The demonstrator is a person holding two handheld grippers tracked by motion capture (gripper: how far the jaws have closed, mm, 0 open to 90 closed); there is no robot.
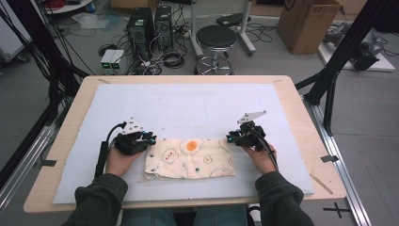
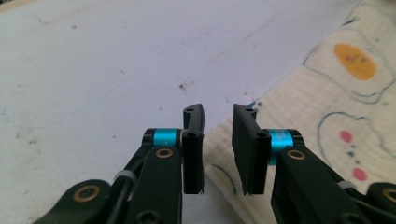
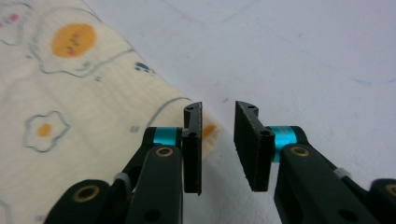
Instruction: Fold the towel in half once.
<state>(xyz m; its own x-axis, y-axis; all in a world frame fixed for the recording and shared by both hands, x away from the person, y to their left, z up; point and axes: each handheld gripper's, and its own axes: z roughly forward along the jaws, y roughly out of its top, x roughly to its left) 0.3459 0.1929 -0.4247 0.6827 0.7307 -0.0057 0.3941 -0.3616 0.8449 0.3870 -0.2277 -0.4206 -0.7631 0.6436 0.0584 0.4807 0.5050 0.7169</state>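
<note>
While the folded cloth [image 1: 190,157] lies flat on the desk [image 1: 80,101] mat, my left claw [image 1: 149,139] and right claw [image 1: 229,138] rest at its far corners, jaws apart, gripping nothing.

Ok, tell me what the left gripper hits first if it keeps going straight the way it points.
Probably the cloth: the left gripper stands open with the cloth's corner edge between and just beyond its jaws. Past that lies bare white mat; depth is hard to judge.
</note>
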